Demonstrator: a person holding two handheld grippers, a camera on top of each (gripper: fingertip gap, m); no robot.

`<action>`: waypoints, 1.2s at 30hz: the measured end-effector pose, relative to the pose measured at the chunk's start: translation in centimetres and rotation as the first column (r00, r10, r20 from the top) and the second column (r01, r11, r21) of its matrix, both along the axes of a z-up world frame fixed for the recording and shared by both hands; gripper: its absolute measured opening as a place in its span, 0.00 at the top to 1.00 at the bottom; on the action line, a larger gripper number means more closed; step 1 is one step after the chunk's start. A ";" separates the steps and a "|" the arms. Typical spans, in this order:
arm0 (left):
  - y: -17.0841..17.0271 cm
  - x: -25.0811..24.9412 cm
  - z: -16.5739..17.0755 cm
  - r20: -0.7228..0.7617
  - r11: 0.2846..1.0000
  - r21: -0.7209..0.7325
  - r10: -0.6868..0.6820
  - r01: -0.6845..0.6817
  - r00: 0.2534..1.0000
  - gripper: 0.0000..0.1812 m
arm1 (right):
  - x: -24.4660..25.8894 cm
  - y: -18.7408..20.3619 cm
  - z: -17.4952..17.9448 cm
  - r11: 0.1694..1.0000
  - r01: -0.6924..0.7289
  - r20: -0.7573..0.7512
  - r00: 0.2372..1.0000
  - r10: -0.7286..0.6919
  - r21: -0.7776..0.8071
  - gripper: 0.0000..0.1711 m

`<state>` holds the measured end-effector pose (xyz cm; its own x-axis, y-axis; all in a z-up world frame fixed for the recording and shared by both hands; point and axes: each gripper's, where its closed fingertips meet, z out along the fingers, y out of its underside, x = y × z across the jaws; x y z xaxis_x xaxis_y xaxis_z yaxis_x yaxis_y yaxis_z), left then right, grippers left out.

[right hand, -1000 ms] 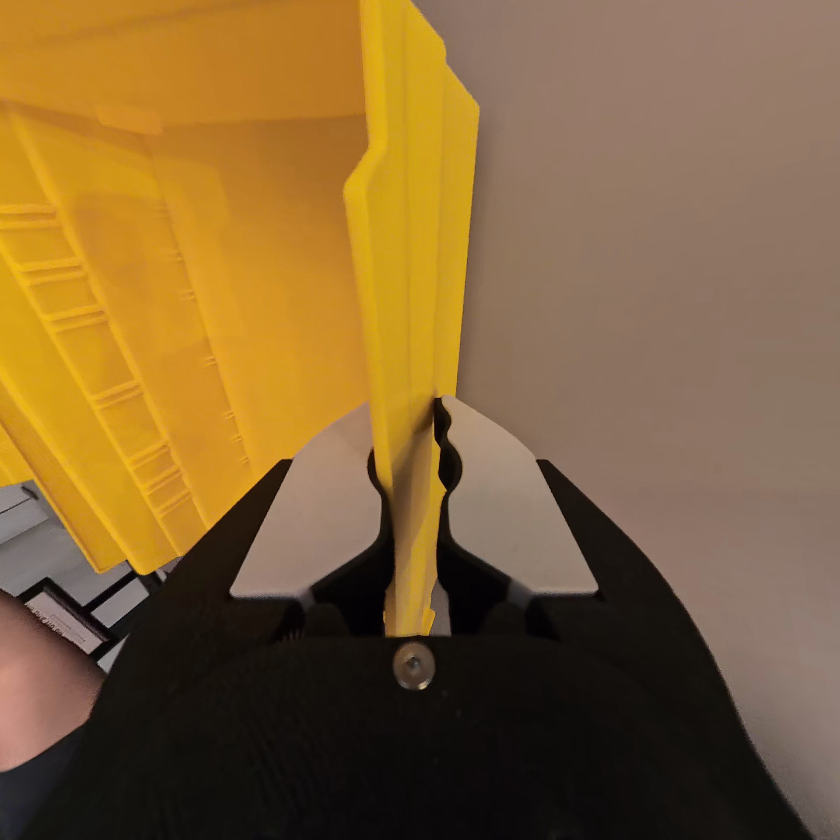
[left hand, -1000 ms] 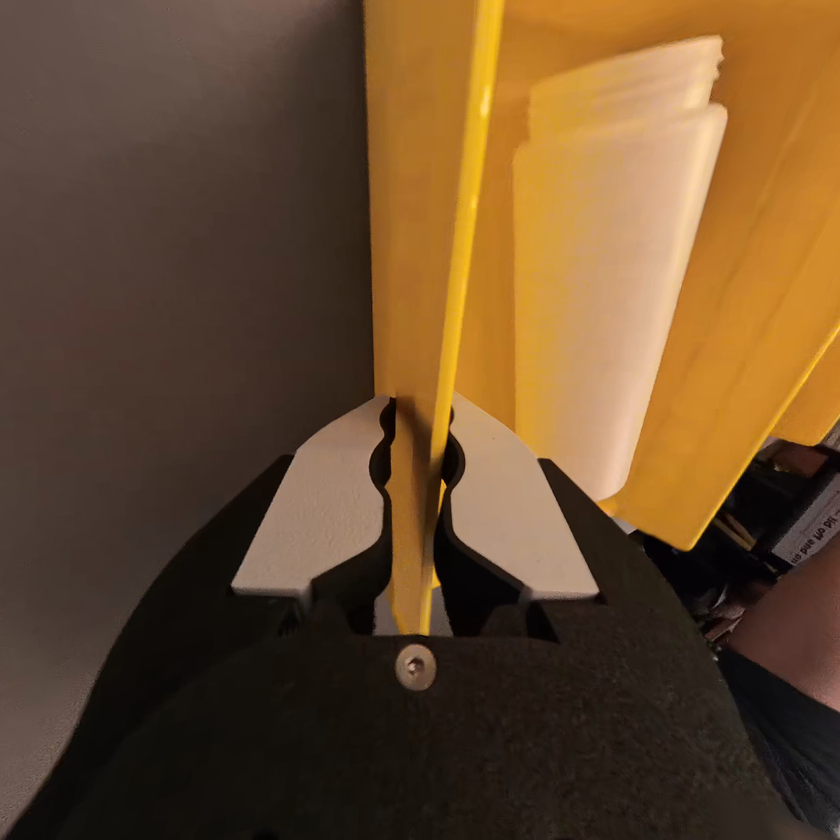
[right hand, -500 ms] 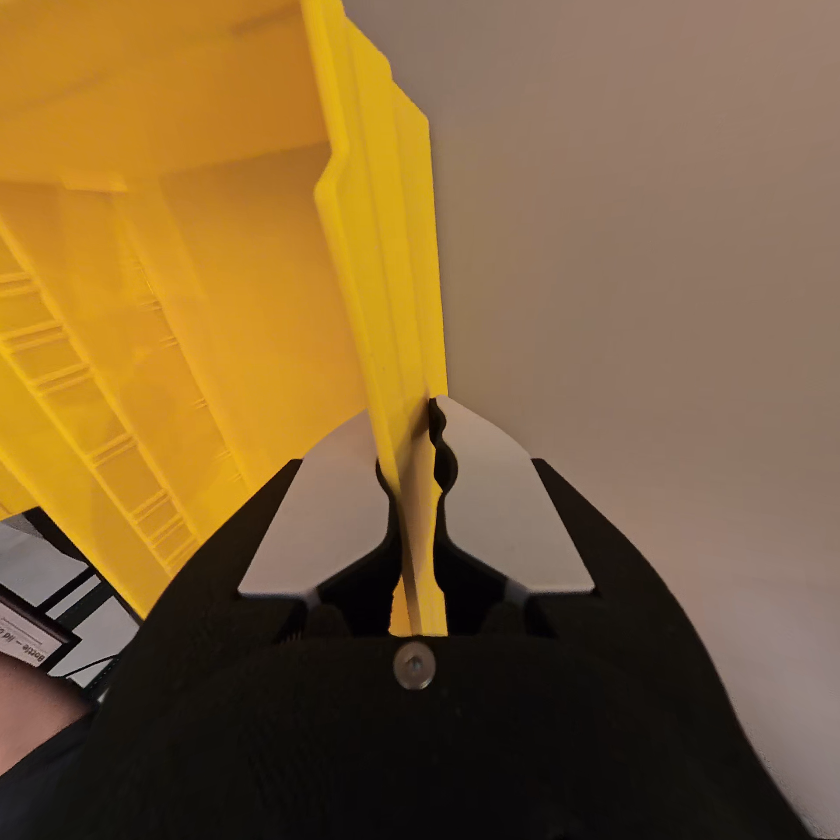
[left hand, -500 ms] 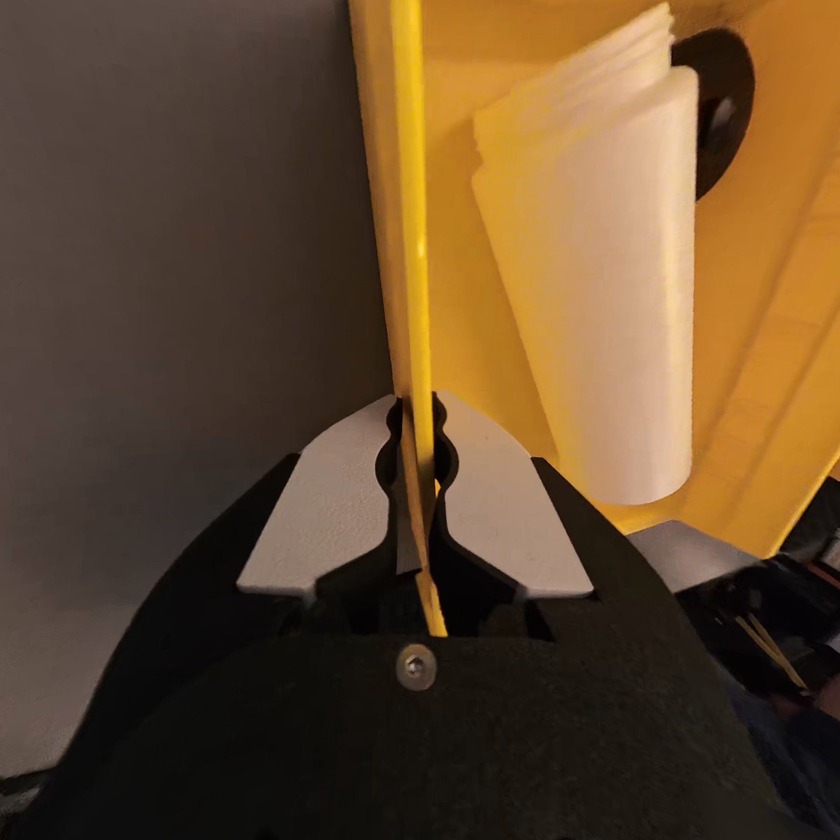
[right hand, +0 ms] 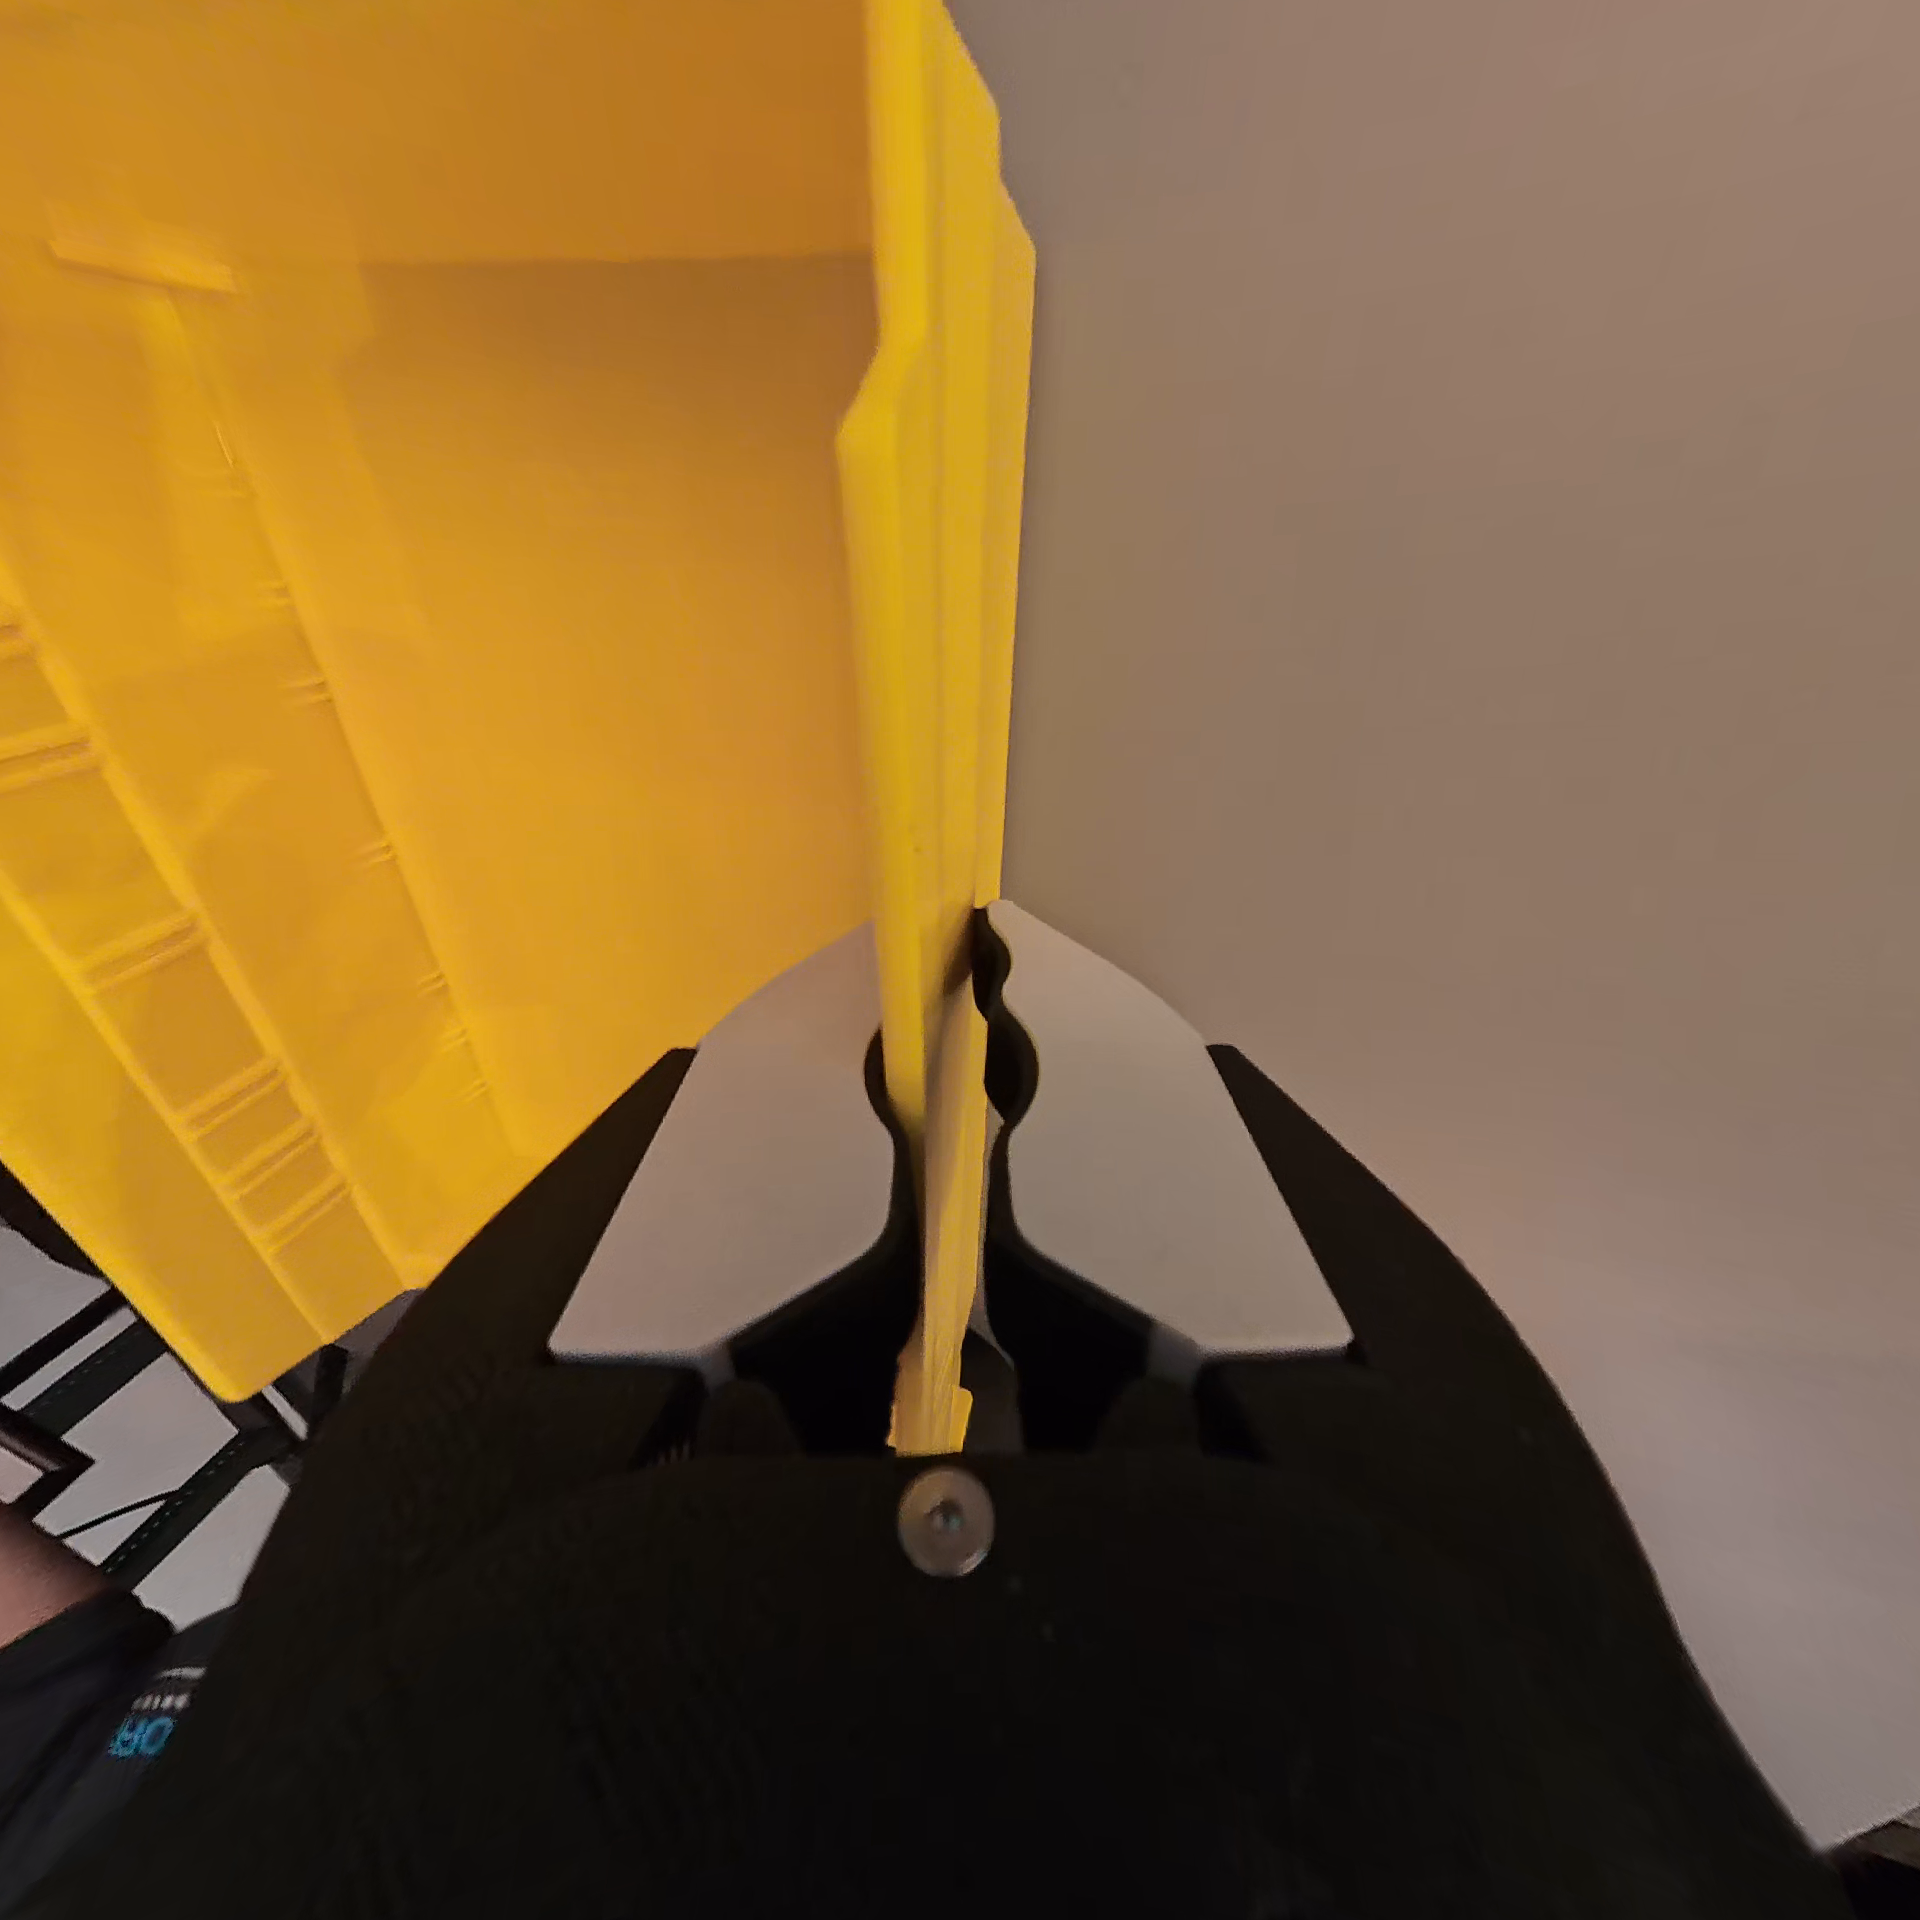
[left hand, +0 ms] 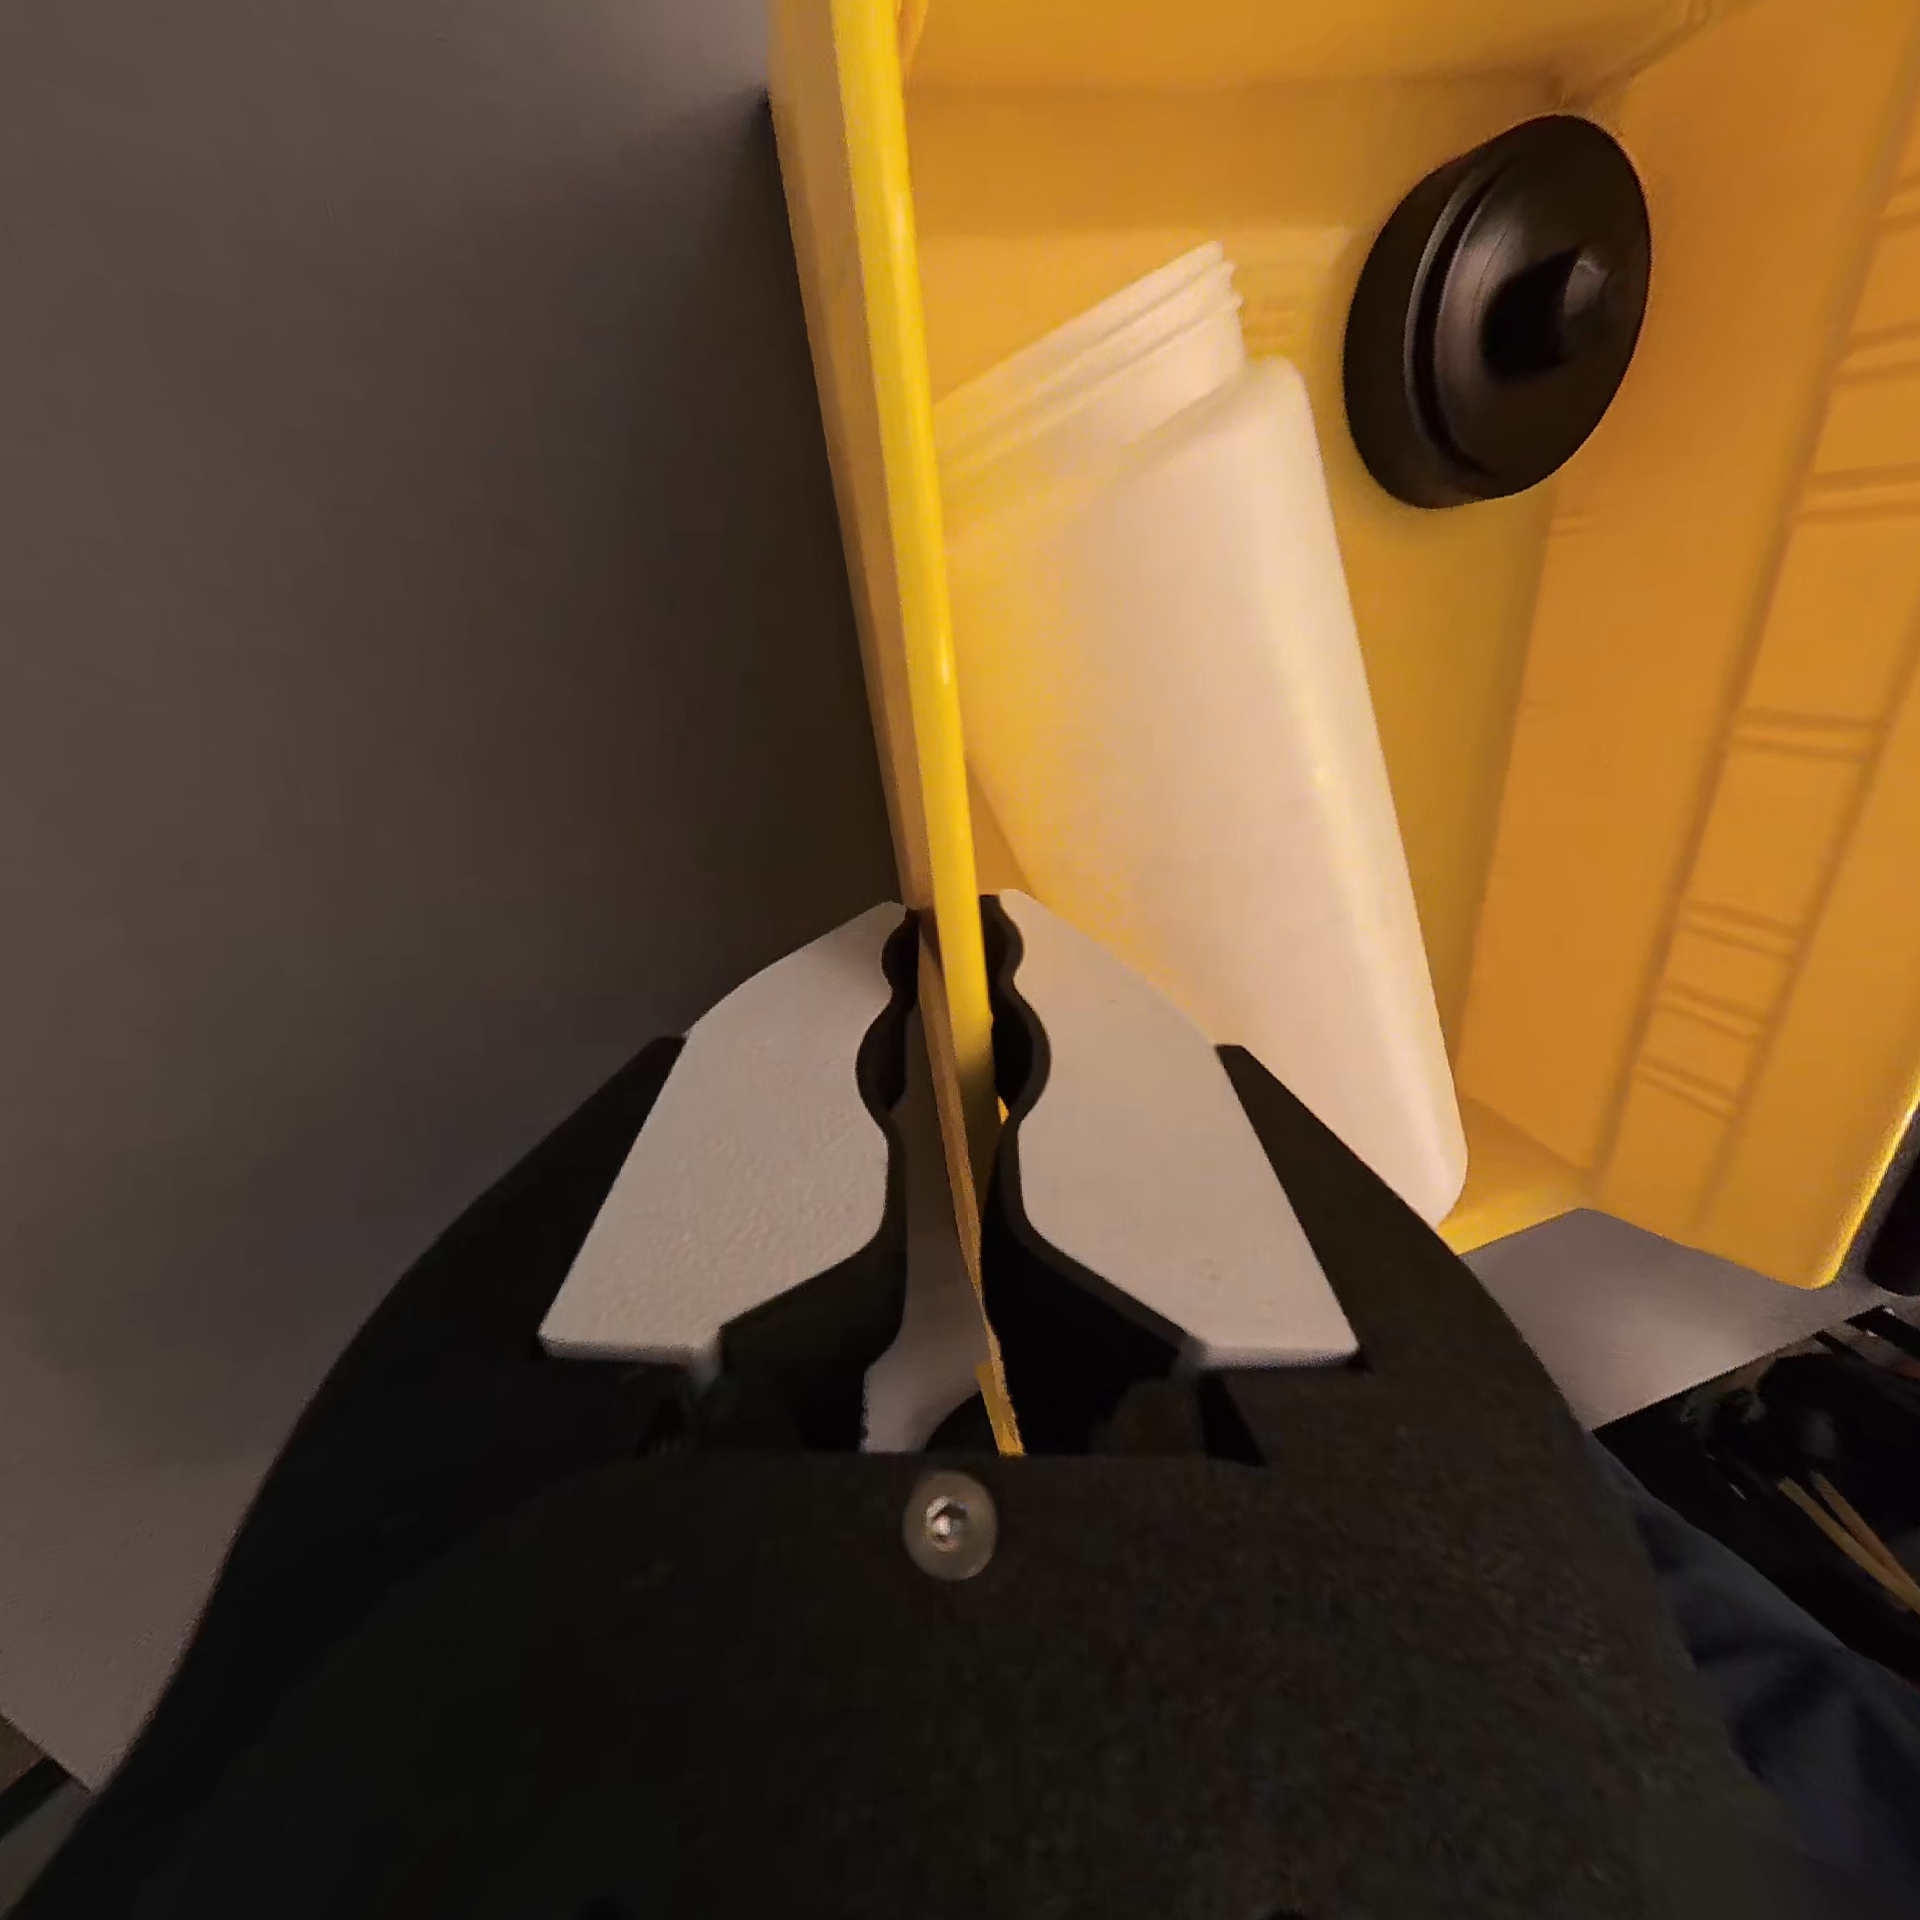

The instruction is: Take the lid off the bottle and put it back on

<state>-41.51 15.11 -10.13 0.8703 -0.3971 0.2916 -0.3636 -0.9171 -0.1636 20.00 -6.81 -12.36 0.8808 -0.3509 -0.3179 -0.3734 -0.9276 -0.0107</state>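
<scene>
Bottle (left hand: 1195,748) white, lidless, lying loose in yellow bin (left hand: 1714,727) beside black lid (left hand: 1496,312); probably light, smooth; best gripped mid-body. Left gripper (left hand: 956,925), right gripper (right hand: 951,925) clamped on bin walls.

smooth yellow plastic bin (left hand: 1558,727), matt white bottle (left hand: 1174,748), probably plastic

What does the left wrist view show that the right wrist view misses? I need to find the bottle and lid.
Only the left wrist view shows the white bottle, uncapped and lying in the yellow bin, and the black lid beside its neck. Only the right wrist view shows the bin's bare far side and a dark sleeve. Both show a gripper shut on a bin wall: left gripper, right gripper.
</scene>
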 end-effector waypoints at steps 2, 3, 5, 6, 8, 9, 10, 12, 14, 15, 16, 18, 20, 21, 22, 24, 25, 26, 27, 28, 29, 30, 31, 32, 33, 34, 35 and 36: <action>0.1 -0.1 0.0 0.006 1.000 0.006 -0.002 0.002 1.000 0.94 | 0.2 0.1 0.0 1.000 -0.022 0.012 1.000 0.022 0.005 0.96; 0.2 -0.3 0.0 0.002 1.000 0.013 -0.003 0.003 1.000 0.94 | 0.3 0.1 0.0 1.000 -0.026 0.022 0.999 0.026 0.006 0.96; 0.5 -0.6 0.0 -0.015 0.999 0.033 -0.015 0.015 1.000 0.95 | 0.5 0.2 -0.1 0.999 -0.040 0.044 0.998 0.039 0.004 0.96; 0.6 -0.8 0.0 -0.022 0.999 0.041 -0.019 0.020 1.000 0.95 | 0.5 0.2 -0.1 0.999 -0.045 0.057 0.997 0.045 0.002 0.96; 0.7 -0.9 0.0 -0.018 0.999 0.047 -0.021 0.022 1.000 0.95 | 0.5 0.2 -0.1 0.999 -0.052 0.077 0.996 0.052 -0.002 0.97; 0.7 -1.0 0.0 -0.013 0.999 0.045 -0.021 0.022 1.000 0.95 | 0.5 0.2 -0.1 0.998 -0.057 0.086 0.995 0.057 -0.002 0.97; 0.8 -1.1 0.0 -0.014 0.999 0.047 -0.022 0.023 1.000 0.95 | 0.5 0.1 -0.1 0.998 -0.064 0.091 0.994 0.064 -0.002 0.97; 1.0 -1.5 0.0 -0.031 0.998 0.054 -0.017 0.019 0.999 0.95 | 0.6 0.1 -0.1 0.998 -0.057 0.083 0.995 0.057 0.003 0.97; 1.3 -2.4 0.0 -0.056 0.998 0.068 -0.005 0.009 0.998 0.95 | 0.9 0.1 -0.1 0.999 -0.044 0.087 0.995 0.043 0.011 0.97; 1.4 -2.9 0.0 -0.068 0.997 0.077 0.003 0.002 0.998 0.96 | 1.2 0.1 -0.1 0.999 -0.040 0.093 0.995 0.039 0.015 0.97; 1.6 -3.4 0.0 -0.075 0.996 0.086 0.013 -0.006 0.997 0.96 | 1.4 0.0 -0.1 0.999 -0.033 0.099 0.995 0.031 0.015 0.97; 2.0 -4.2 0.0 -0.062 0.994 0.101 0.040 -0.034 0.997 0.96 | 1.7 0.0 -0.1 0.999 -0.035 0.110 0.993 0.033 0.016 0.97; 2.2 -4.5 0.1 -0.011 0.993 0.104 0.061 -0.060 0.998 0.95 | 1.6 0.0 -0.2 0.998 -0.049 0.110 0.993 0.046 0.025 0.97; 2.2 -4.5 0.1 0.020 0.992 0.103 0.068 -0.070 0.998 0.95 | 1.6 0.0 -0.3 0.998 -0.058 0.112 0.992 0.054 0.028 0.96; 2.2 -4.5 0.2 0.049 0.992 0.104 0.070 -0.075 0.996 0.94 | 1.3 -0.1 -0.3 0.997 -0.067 0.106 0.992 0.063 0.028 0.94; 2.5 -4.3 1.2 0.119 0.985 0.142 0.078 -0.094 0.990 0.93 | 0.8 -0.9 -0.8 0.995 -0.103 0.091 0.990 0.104 -0.016 0.85; 2.9 -4.3 2.2 0.160 0.976 0.187 0.081 -0.110 0.984 0.93 | 0.8 -1.3 -1.0 0.992 -0.124 0.095 0.987 0.126 -0.029 0.84; 3.4 -4.3 3.6 0.197 0.961 0.245 0.079 -0.127 0.977 0.90 | 1.1 -1.4 -1.0 0.991 -0.131 0.119 0.984 0.133 -0.023 0.81; 3.7 -4.3 5.1 0.225 0.941 0.309 0.071 -0.141 0.972 0.86 | 1.5 -1.3 -0.7 0.991 -0.132 0.153 0.979 0.132 -0.007 0.81; 3.8 -4.2 6.6 0.240 0.917 0.372 0.055 -0.144 0.969 0.85 | 2.1 -1.1 -0.1 0.991 -0.131 0.194 0.973 0.124 0.024 0.81; 3.6 -3.9 8.0 0.238 0.893 0.432 0.025 -0.129 0.971 0.84 | 2.7 -0.7 0.9 0.989 -0.128 0.238 0.965 0.108 0.073 0.80; 3.2 -3.5 9.1 0.213 0.868 0.486 -0.009 -0.098 0.977 0.81 | 3.1 -0.1 2.2 0.982 -0.123 0.276 0.958 0.080 0.144 0.79; 2.7 -2.8 9.9 0.172 0.845 0.531 -0.043 -0.056 0.984 0.78 | 3.9 0.9 3.8 0.964 -0.111 0.336 0.941 0.025 0.240 0.79; 2.1 -2.0 10.4 0.130 0.824 0.567 -0.075 -0.012 0.989 0.75 | 4.6 2.0 5.9 0.928 -0.097 0.383 0.922 -0.052 0.359 0.79; 1.5 -0.9 10.9 0.108 0.805 0.593 -0.104 0.020 0.989 0.72 | 4.6 3.0 8.3 0.869 -0.094 0.392 0.912 -0.120 0.485 0.79; 0.8 0.5 11.1 0.110 0.797 0.603 -0.128 0.037 0.986 0.70 | 4.3 3.9 10.8 0.788 -0.103 0.389 0.903 -0.182 0.607 0.78; 0.2 1.7 11.0 0.121 0.805 0.592 -0.141 0.043 0.982 0.70 | 3.8 4.5 13.2 0.697 -0.113 0.374 0.897 -0.234 0.708 0.78; -0.3 2.6 10.5 0.122 0.827 0.561 -0.139 0.047 0.983 0.68 | 2.9 4.8 15.4 0.600 -0.127 0.348 0.898 -0.268 0.790 0.77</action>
<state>-38.96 14.78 0.34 0.7842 -0.6084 0.1223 -0.3716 -0.6182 -0.6927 22.86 -1.97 3.03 0.9695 -0.2070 -0.1312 -0.2132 -0.4487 -0.8679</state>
